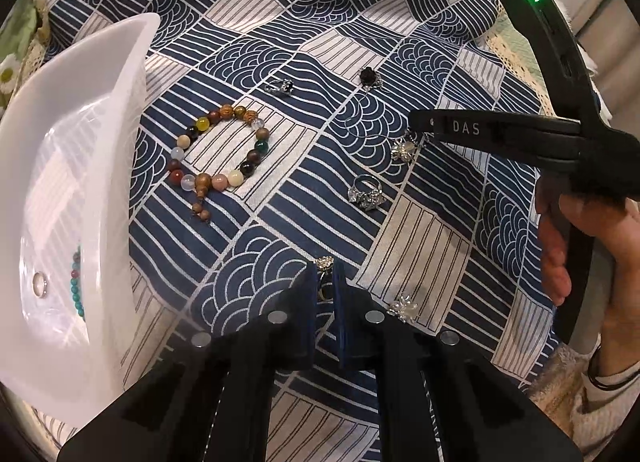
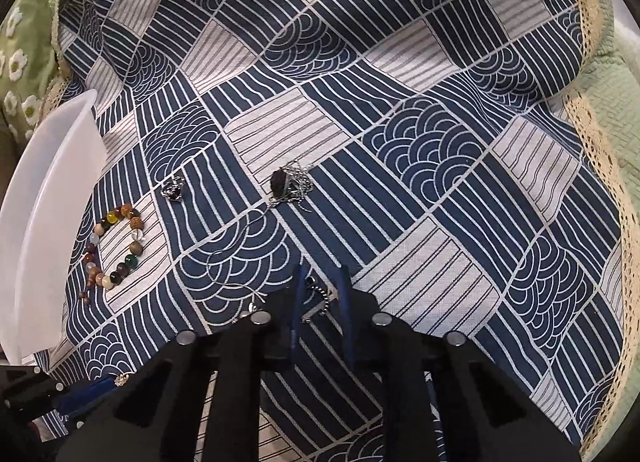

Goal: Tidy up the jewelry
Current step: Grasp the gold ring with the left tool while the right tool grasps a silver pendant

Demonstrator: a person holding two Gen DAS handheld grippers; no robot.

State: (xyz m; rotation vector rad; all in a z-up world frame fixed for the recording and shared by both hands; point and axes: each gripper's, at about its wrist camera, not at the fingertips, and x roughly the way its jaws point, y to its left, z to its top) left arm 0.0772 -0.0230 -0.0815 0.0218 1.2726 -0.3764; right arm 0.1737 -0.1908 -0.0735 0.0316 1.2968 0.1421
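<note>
Fingers of the left gripper (image 1: 325, 286) pinch a ring (image 1: 324, 264); the white tray (image 1: 86, 74) lies just to their left.

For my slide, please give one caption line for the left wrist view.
Left hand-held gripper shut on a small ring above blue patterned cloth, beside a white plastic tray.

Black hand-held gripper (image 1: 326, 282), blue pads (image 1: 340, 302)
</note>
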